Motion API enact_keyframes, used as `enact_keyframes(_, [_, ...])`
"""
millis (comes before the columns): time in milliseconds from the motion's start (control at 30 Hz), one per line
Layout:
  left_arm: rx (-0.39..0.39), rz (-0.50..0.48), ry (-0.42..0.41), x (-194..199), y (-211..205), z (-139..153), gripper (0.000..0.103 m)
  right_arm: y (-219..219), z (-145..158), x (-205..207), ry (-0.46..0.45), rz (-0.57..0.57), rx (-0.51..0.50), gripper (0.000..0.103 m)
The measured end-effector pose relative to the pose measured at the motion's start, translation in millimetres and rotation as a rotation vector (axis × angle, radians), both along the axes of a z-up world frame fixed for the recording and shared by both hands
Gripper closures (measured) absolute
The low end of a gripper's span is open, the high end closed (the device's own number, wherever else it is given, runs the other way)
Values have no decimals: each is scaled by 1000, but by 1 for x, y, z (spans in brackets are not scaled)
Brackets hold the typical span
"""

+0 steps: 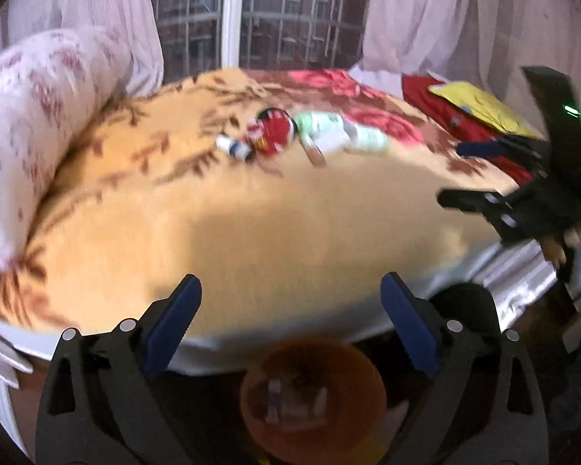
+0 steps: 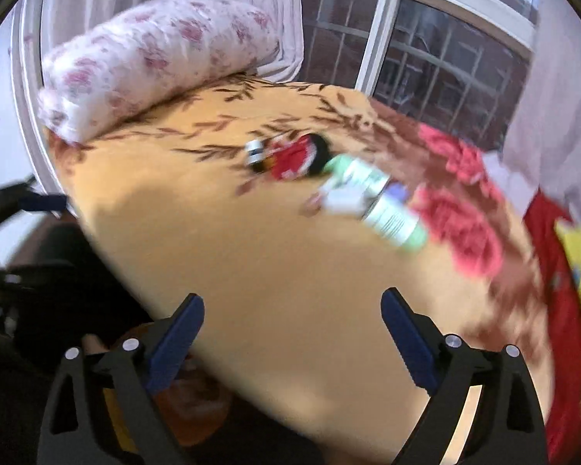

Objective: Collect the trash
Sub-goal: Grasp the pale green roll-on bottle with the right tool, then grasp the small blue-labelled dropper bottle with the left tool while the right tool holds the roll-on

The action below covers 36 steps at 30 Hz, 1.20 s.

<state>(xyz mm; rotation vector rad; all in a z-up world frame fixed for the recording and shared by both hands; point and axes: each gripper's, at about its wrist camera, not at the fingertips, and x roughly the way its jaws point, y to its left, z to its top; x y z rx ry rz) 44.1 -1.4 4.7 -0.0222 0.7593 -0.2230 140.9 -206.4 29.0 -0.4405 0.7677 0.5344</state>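
Note:
A heap of trash lies in the middle of the bed: a red wrapper [image 1: 272,133] [image 2: 296,159], a green and white bottle [image 1: 362,136] [image 2: 391,215], a small white container [image 1: 234,147] [image 2: 255,150] and white paper [image 1: 331,140]. An orange bin [image 1: 313,391] [image 2: 189,407] with some trash inside stands on the floor below the bed edge. My left gripper [image 1: 291,323] is open and empty above the bin. My right gripper [image 2: 292,333] is open and empty over the near bed edge; it also shows at the right of the left wrist view [image 1: 476,178].
The bed has a yellow floral blanket [image 1: 251,232] [image 2: 271,271]. A rolled floral quilt [image 1: 38,124] [image 2: 155,62] lies at its left end. Red and yellow cloth [image 1: 480,116] [image 2: 569,310] lies at the right. A window [image 1: 259,19] and curtains stand behind.

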Motion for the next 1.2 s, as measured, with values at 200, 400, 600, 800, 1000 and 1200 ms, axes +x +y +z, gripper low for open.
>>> enact_keyframes(200, [-17, 37, 40, 44, 0, -8, 12, -10, -22, 105, -60, 45, -205, 12])
enact_keyframes(400, [-15, 19, 96, 65, 1, -29, 12, -16, -58, 165, -19, 150, -341, 16])
enact_keyframes(600, [-15, 6, 126, 79, -5, -40, 12, -8, -88, 206, 28, 207, -397, 18])
enact_keyframes(800, [4, -5, 130, 80, -14, -44, 12, -10, -100, 246, 291, 99, -271, 33])
enact_keyframes(1000, [-7, -3, 132, 82, -11, -42, 12, -11, -91, 213, 315, -22, -242, 49])
enact_keyframes(1200, [-26, 31, 152, 108, 9, -37, 12, -42, -62, 161, 405, -174, 129, 50])
